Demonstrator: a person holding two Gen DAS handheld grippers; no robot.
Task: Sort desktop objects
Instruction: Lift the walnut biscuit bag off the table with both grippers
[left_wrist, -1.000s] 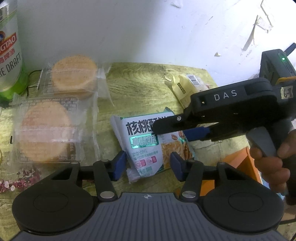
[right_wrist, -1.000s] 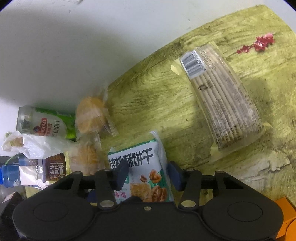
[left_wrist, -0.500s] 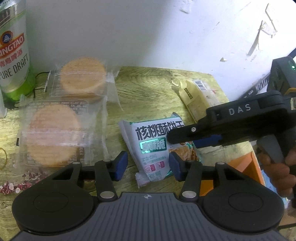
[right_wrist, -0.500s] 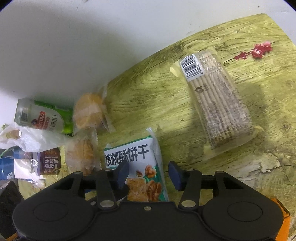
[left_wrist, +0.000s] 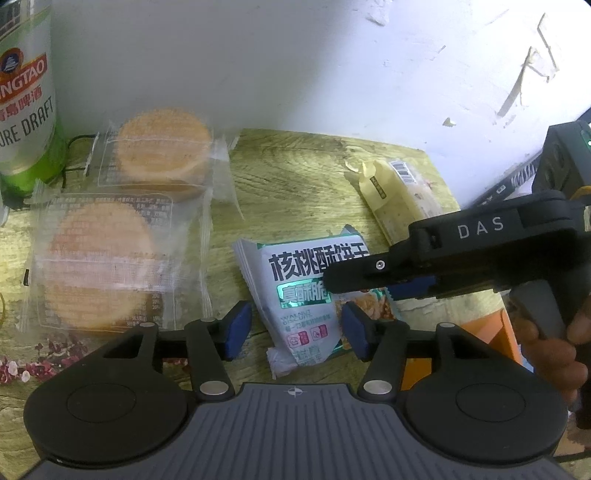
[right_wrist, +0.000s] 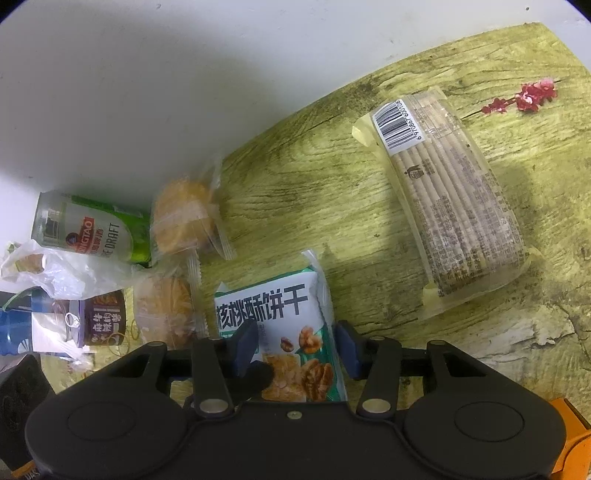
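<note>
A walnut biscuit packet (left_wrist: 301, 295) is lying flat on the green wood-patterned worktop (right_wrist: 314, 177), framed by both grippers. The left gripper (left_wrist: 297, 330) is being held open, its blue pads straddling the packet's near end without touching. The right gripper (right_wrist: 297, 349) is likewise spread wide around the packet, nothing being clamped. Two wrapped round cakes (left_wrist: 99, 266) are lying to the left, a long biscuit-stick pack (right_wrist: 450, 206) to the right

Home desk: snack packets (right_wrist: 275, 325), beer can (right_wrist: 85, 229), scuffed wall (left_wrist: 332, 74).
</note>
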